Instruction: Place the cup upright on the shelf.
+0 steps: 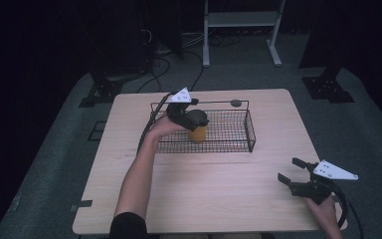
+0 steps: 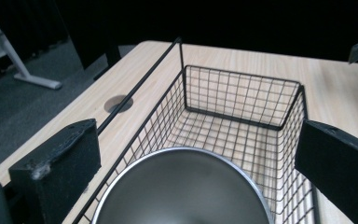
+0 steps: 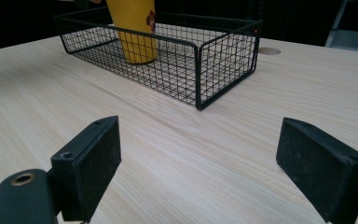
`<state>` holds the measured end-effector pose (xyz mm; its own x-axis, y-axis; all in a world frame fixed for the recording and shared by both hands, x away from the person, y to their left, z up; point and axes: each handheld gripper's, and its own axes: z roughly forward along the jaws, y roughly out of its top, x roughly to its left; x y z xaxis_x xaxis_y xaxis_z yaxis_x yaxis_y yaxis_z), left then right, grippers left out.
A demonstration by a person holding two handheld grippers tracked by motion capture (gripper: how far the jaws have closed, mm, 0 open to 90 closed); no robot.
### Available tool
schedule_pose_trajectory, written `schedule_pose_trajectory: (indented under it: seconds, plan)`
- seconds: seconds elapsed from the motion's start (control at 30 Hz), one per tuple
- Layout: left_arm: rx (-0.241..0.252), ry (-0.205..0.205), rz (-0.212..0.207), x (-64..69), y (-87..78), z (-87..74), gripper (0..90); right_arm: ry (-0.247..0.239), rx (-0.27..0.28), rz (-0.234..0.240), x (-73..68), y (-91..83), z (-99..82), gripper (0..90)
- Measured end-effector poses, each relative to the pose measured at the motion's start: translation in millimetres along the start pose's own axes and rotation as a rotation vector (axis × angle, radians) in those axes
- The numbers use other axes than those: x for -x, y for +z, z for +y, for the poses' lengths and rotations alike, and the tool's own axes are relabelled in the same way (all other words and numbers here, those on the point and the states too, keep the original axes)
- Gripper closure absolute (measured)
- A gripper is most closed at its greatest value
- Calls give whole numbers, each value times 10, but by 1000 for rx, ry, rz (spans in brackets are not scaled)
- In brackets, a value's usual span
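Observation:
A yellow cup (image 1: 197,133) with a steel inside (image 2: 182,186) stands upright in the left half of a black wire basket (image 1: 249,130) at the table's far middle. My left gripper (image 1: 196,119) hangs over the cup's mouth, open, one jaw on each side of the rim; a small gap shows at the right jaw. The basket's far end (image 2: 242,77) holds nothing. My right gripper (image 1: 288,169) is open near the table's front right edge, just above the bare wood, nothing between its jaws. From the right gripper (image 3: 198,149) the cup (image 3: 133,32) and basket (image 3: 200,51) lie ahead.
A round grey grommet (image 1: 236,103) sits in the tabletop just behind the basket. Off the table's far side stand a white metal frame (image 1: 241,20) and black stand bases (image 1: 328,87) on the grey floor, with cables between them.

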<state>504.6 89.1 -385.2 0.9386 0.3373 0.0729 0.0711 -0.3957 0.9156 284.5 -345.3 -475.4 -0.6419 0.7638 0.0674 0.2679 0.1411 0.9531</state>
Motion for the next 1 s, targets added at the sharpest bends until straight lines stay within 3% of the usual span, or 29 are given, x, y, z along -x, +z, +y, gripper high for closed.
schedule_pose_trajectory:
  seconds: [0.3,0.4,0.67,1.0]
  plan:
    - [30,-2,7,123,-174,-25,0,-7,-13,-13,-21,14,2,128]
    - [45,14,19,198,-235,-24,0,-10,-13,-16,-25,19,3,128]
    - [70,23,18,351,-304,-16,0,-6,-12,-19,-21,17,3,128]
    - [52,28,-3,519,-320,-49,0,-7,-13,-18,-22,17,4,128]
